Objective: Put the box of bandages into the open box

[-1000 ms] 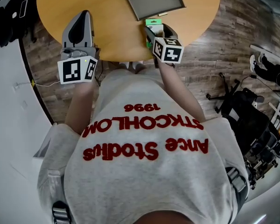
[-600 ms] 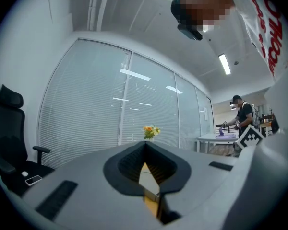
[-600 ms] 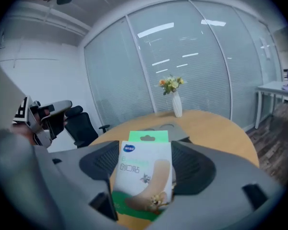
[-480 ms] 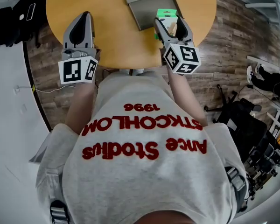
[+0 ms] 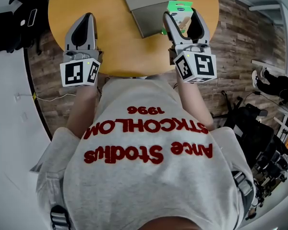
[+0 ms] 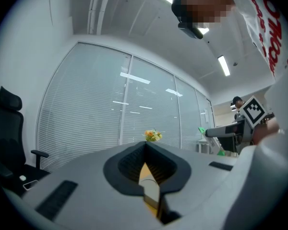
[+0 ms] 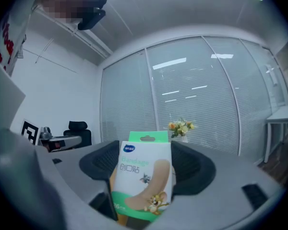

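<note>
Head view first: the person stands at a round wooden table [image 5: 117, 49], a gripper in each hand. The right gripper [image 5: 182, 18] is clamped on the box of bandages [image 5: 179, 7], a small green and white carton held upright between the jaws. It sits over the table's right side, just beside the near right corner of the open box [image 5: 151, 23], a flat grey box at the table's far edge. I cannot tell whether carton and open box touch.

In the right gripper view the box of bandages [image 7: 144, 176] fills the gap between the dark jaw pads, printed face toward the camera, with a vase of flowers [image 7: 181, 127] behind it against blinds-covered glass.

The left gripper [image 5: 85, 19] rests over the table's left side, well apart from the open box. Its own view shows the left gripper [image 6: 146, 159] with jaws pressed together on nothing, only a sliver of tabletop showing below them.
</note>
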